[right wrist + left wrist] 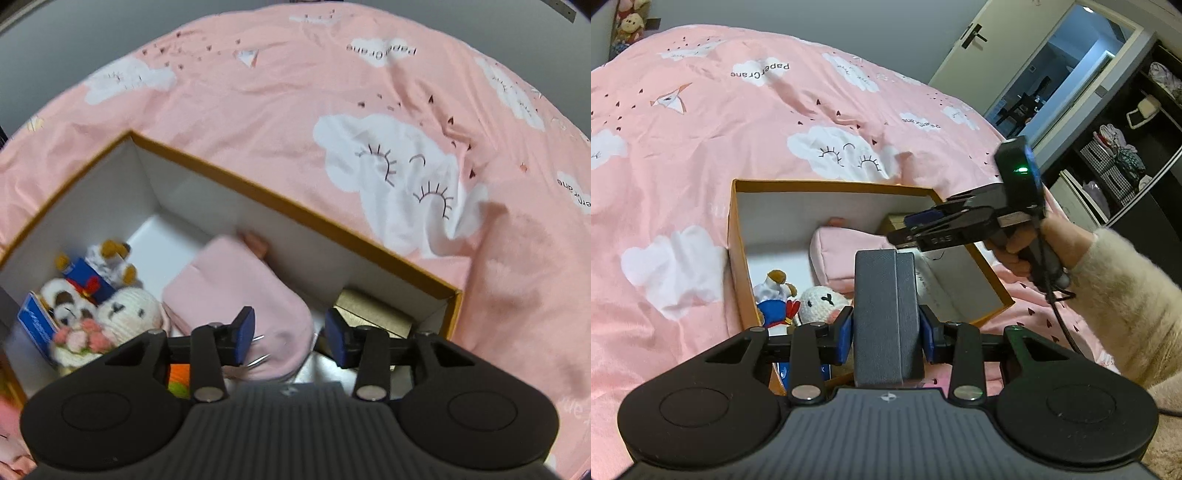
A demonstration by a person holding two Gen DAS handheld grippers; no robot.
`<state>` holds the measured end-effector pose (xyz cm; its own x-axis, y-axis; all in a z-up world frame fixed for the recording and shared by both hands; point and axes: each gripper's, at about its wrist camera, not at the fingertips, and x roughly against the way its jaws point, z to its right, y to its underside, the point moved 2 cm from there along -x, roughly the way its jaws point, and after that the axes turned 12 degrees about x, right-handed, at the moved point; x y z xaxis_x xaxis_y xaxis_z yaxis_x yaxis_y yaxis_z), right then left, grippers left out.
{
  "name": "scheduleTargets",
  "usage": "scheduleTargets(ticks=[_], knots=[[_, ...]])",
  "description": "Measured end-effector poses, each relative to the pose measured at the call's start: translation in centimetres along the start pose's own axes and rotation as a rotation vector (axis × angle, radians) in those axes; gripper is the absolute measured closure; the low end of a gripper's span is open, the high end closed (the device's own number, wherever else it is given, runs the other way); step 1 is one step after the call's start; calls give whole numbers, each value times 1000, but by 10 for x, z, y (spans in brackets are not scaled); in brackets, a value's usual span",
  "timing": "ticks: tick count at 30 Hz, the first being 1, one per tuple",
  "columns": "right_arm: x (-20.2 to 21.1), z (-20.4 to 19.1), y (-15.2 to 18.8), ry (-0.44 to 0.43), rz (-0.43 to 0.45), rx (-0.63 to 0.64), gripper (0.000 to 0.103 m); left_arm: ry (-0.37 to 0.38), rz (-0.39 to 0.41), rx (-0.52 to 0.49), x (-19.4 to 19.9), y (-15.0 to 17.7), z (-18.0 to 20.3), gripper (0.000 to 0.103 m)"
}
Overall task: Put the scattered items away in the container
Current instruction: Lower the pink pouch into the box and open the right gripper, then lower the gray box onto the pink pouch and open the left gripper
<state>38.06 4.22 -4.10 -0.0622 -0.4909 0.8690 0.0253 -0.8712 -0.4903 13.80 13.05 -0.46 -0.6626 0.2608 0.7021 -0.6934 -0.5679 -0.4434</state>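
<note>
An orange-edged cardboard box (pixel 827 184) with white inner walls sits on the pink bed. Inside lie a pink pouch (pixel 834 254), a white knitted doll (pixel 822 304) and a duck plush in blue (pixel 775 295). My left gripper (pixel 886 328) is shut on a grey fabric-covered case (pixel 886 314), held upright over the box's near edge. My right gripper (pixel 290 334) is open and empty above the pink pouch (pixel 240 291) inside the box (pixel 295 214). It also shows in the left wrist view (pixel 923 229), over the box's right side. A tan small box (pixel 373 314) lies in the right corner.
The pink cloud-print quilt (pixel 738 129) surrounds the box. A panda plush (pixel 70 310), a blue card box (pixel 35 325) and pink knitted flowers (pixel 83 338) fill the box's left end. A door (pixel 990 48) and dark shelving (pixel 1126 147) stand at the right.
</note>
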Motion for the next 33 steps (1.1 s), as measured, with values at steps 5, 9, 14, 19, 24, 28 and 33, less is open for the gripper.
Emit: scheduleTargets(ticks=[5, 9, 14, 19, 24, 28, 33], knots=[[13, -9, -1, 8, 24, 27, 57, 4, 14, 28, -4, -7, -6, 62], [15, -14, 1, -4, 16, 35, 57, -11, 31, 35, -6, -12, -6, 63], [15, -12, 4, -11, 19, 12, 58, -56, 97, 30, -3, -27, -8, 63], [3, -13, -10, -55, 38, -16, 49, -127, 134, -29, -11, -42, -3, 63], [-25, -26, -17, -51, -31, 84, 51, -163, 126, -72, -28, -53, -2, 63], [-40, -28, -13, -90, -89, 124, 56, -169, 104, -79, -42, -58, -6, 63], [-47, -28, -12, -111, -106, 190, 57, -166, 74, -83, -57, -63, -9, 63]])
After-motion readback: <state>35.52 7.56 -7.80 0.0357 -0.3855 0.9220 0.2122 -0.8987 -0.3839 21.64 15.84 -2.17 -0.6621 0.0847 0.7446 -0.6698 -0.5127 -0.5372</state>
